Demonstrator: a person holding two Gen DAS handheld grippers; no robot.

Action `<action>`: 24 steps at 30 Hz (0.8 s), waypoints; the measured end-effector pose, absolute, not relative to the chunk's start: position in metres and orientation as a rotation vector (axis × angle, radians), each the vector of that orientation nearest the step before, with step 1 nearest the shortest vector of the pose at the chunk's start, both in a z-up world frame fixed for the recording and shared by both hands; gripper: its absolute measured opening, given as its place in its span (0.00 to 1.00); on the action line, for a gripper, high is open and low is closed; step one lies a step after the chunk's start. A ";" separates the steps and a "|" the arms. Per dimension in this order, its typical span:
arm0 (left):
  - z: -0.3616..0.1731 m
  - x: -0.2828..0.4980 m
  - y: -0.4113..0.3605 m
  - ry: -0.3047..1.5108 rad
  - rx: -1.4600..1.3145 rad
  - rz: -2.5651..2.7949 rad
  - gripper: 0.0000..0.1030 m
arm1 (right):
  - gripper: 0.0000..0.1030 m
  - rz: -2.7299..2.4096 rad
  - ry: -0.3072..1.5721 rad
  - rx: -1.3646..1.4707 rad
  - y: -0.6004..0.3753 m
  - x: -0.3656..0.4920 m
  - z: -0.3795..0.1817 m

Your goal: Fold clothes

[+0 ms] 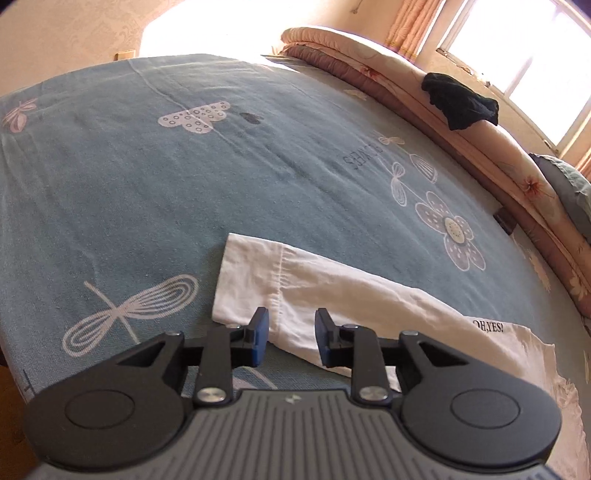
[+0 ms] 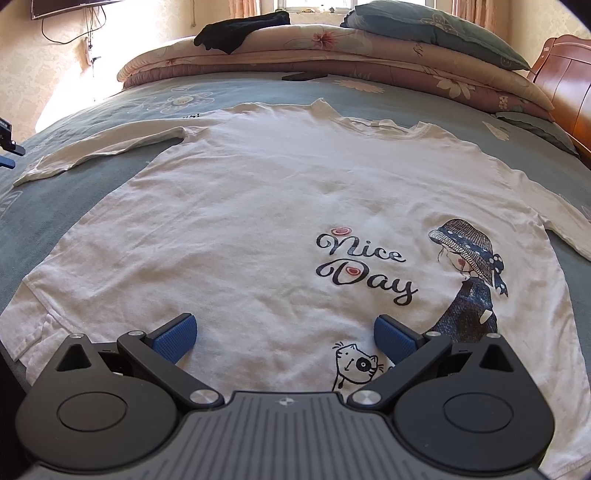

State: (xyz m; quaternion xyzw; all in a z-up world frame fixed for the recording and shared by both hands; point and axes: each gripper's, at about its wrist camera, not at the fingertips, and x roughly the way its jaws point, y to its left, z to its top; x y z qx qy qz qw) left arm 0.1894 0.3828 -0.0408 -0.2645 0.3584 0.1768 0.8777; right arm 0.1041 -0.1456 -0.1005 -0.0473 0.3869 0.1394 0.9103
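Observation:
A white long-sleeved shirt [image 2: 258,206] with a "Nice Day" print and a girl in a hat lies flat, front up, on the blue patterned bedsheet [image 2: 37,221]. One of its sleeves [image 2: 99,151] stretches out to the left. In the left wrist view that sleeve [image 1: 314,291] lies across the sheet, cuff at the left. My left gripper [image 1: 291,338] hovers just over the sleeve near the cuff, its blue pads parted and gripping nothing. My right gripper [image 2: 284,339] stands wide open above the shirt's lower hem, beside a small cat print.
A folded floral quilt [image 2: 332,48] lies along the far side of the bed, with a black garment [image 2: 240,31] and a grey-green pillow [image 2: 436,29] on it. A small dark flat object [image 2: 304,76] rests near the quilt. A wooden headboard [image 2: 565,77] stands at the right.

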 end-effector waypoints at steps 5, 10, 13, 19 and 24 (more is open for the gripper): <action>-0.025 0.215 0.300 0.738 -0.393 0.199 0.46 | 1.00 0.288 0.819 -0.103 -0.145 0.106 -0.100; -0.017 0.218 0.233 0.754 -0.340 0.064 0.57 | 1.00 0.285 0.848 -0.106 -0.144 0.110 -0.098; -0.007 0.212 0.199 0.752 -0.277 0.040 0.62 | 1.00 0.291 0.852 -0.119 -0.144 0.109 -0.098; 0.025 0.195 0.157 0.721 -0.223 0.000 0.69 | 1.00 0.321 0.886 -0.111 -0.149 0.108 -0.090; 0.045 0.192 0.136 0.631 -0.204 -0.015 0.73 | 1.00 0.368 0.832 0.001 -0.177 0.088 -0.073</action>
